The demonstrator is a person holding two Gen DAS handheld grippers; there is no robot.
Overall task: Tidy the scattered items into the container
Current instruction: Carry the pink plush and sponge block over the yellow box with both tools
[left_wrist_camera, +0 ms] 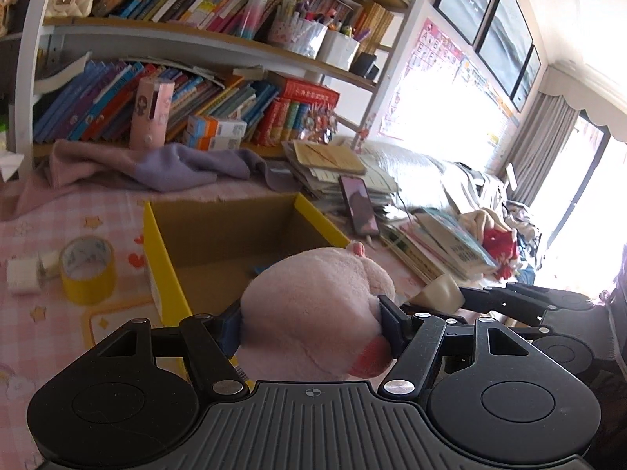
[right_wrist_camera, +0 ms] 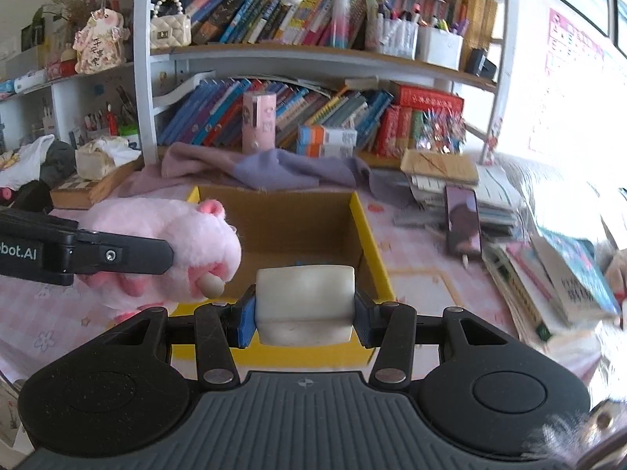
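My left gripper [left_wrist_camera: 313,323] is shut on a pink plush pig [left_wrist_camera: 313,305] and holds it at the near left corner of a yellow-rimmed cardboard box [left_wrist_camera: 164,258]. The pig [right_wrist_camera: 164,243] and the left gripper [right_wrist_camera: 156,258] also show in the right wrist view, at the box's left edge. My right gripper [right_wrist_camera: 303,309] is shut on a cream block [right_wrist_camera: 305,297] over the near wall of the box [right_wrist_camera: 372,243]. The block [left_wrist_camera: 441,290] and right gripper [left_wrist_camera: 443,299] show at the right in the left wrist view. A small blue item lies on the box floor.
A roll of yellow tape [left_wrist_camera: 88,270] and a white roll [left_wrist_camera: 23,276] lie on the pink checked tablecloth left of the box. A phone [right_wrist_camera: 464,221] leans on stacked books and papers at the right. A purple cloth [right_wrist_camera: 274,168] and a bookshelf stand behind.
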